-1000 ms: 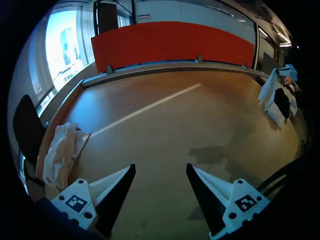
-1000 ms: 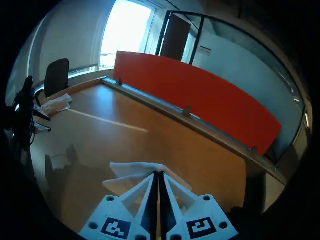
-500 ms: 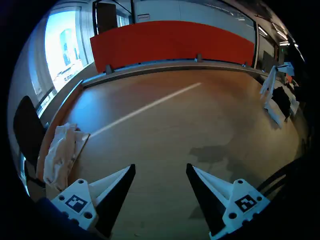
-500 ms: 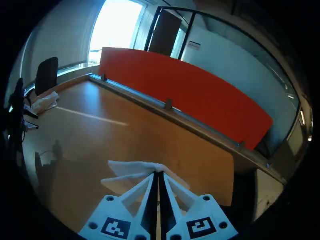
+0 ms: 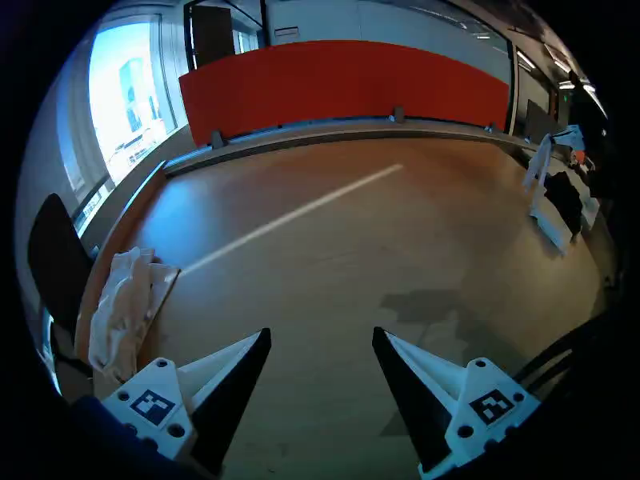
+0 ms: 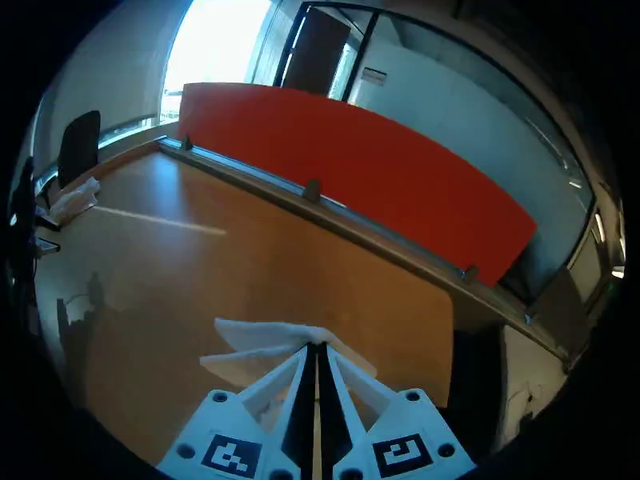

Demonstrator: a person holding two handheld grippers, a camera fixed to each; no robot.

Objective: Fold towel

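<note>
Your right tool (image 6: 318, 350), clenched on the towel (image 6: 260, 338), has swung it sideways — fold not begun, your left tool (image 5: 320, 340) released and empty.

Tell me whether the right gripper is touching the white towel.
Touching. The right gripper view shows the right gripper closed with the white towel pinched at its fingertips, cloth fanning outward.

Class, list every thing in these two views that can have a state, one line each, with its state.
left tongs: open, nothing between the fingers.
right tongs: shut on the white towel.
white towel: pinched in the tongs, gathered in loose folds, not yet folded flat.
cloth heap: crumpled, lying at the edge of the table.
</note>
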